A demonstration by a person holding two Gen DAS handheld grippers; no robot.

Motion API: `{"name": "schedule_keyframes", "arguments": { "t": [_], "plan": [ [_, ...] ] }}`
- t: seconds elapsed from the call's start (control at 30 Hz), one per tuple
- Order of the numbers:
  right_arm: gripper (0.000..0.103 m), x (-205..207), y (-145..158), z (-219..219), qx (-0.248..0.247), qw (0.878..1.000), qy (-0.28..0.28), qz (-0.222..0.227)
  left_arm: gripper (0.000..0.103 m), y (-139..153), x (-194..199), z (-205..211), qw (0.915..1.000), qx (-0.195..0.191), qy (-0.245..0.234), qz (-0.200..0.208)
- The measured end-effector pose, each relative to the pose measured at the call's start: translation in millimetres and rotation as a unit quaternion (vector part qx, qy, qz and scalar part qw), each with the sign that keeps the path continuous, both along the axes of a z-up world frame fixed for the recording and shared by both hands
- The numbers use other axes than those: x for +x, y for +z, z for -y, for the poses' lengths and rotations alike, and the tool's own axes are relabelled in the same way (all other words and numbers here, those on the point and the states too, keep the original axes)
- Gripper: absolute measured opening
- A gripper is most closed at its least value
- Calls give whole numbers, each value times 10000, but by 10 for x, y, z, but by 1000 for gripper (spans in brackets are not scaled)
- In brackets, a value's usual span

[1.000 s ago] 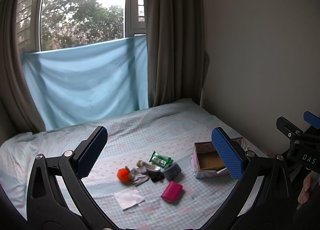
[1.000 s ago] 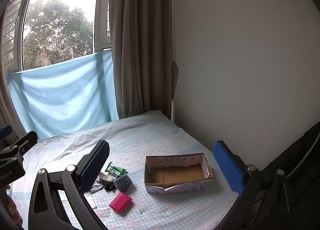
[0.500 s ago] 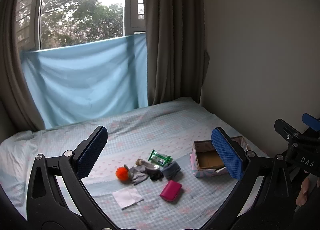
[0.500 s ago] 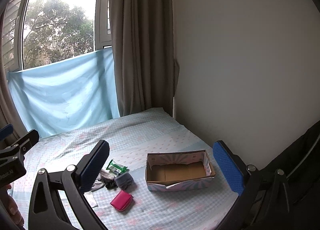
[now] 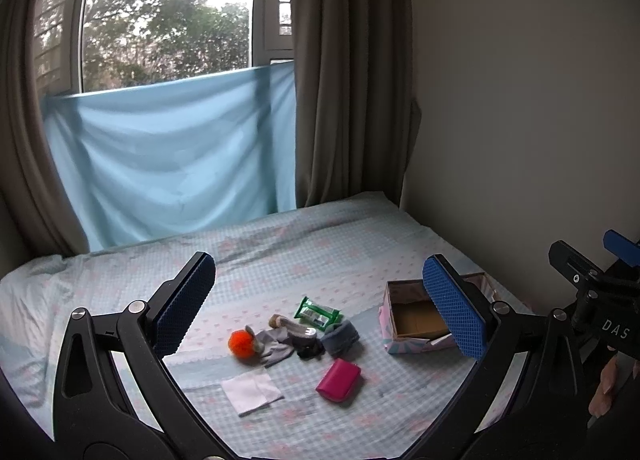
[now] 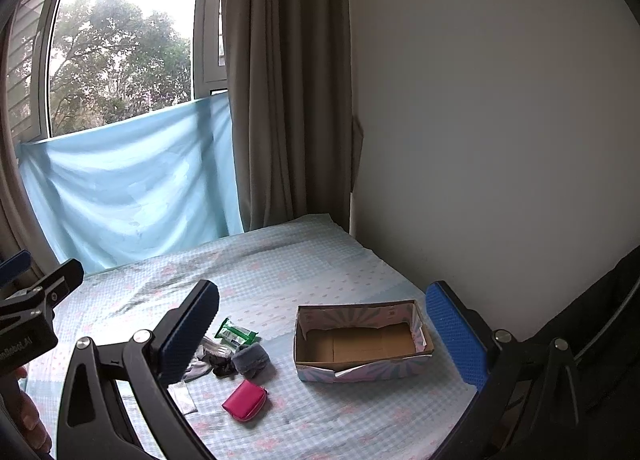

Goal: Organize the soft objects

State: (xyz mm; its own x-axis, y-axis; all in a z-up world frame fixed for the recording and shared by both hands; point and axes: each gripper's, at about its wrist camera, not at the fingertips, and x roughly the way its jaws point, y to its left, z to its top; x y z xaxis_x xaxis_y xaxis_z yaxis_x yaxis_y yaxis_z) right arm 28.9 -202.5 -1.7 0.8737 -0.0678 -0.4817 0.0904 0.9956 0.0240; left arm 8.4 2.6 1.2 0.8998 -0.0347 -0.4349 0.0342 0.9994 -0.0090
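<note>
Small items lie on the bed: an orange pom-pom (image 5: pixel 241 344), grey socks (image 5: pixel 276 342), a grey rolled sock (image 5: pixel 340 337) (image 6: pixel 251 358), a green packet (image 5: pixel 317 310) (image 6: pixel 236 332), a pink pouch (image 5: pixel 339 379) (image 6: pixel 245 400) and a white cloth (image 5: pixel 252 391). An open, empty cardboard box (image 5: pixel 416 318) (image 6: pixel 362 344) stands to their right. My left gripper (image 5: pixel 320 308) is open and empty, high above the items. My right gripper (image 6: pixel 332 334) is open and empty above the box.
The bed has a light blue checked sheet (image 5: pixel 304 252). A wall (image 6: pixel 500 139) runs along its right side. A blue cloth (image 5: pixel 172 155) and brown curtains (image 5: pixel 352 79) hang at the window behind.
Both grippers have shifted slightly, so the items and box sit a little lower and closer in view. Nothing on the bed has moved. Both grippers stay open.
</note>
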Motion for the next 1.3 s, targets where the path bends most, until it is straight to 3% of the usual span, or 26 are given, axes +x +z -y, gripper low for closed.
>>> {"name": "schedule_keyframes", "arguments": {
  "t": [1.07,1.3],
  "plan": [
    [103,-23,-11,41,104,9999,-19,16,103,-42,54,65,10000,15,-48,-31],
    [103,3,-17,-12,108,9999,-13,-17,103,-81,53,-93,9999,-27,26,-156]
  ]
}}
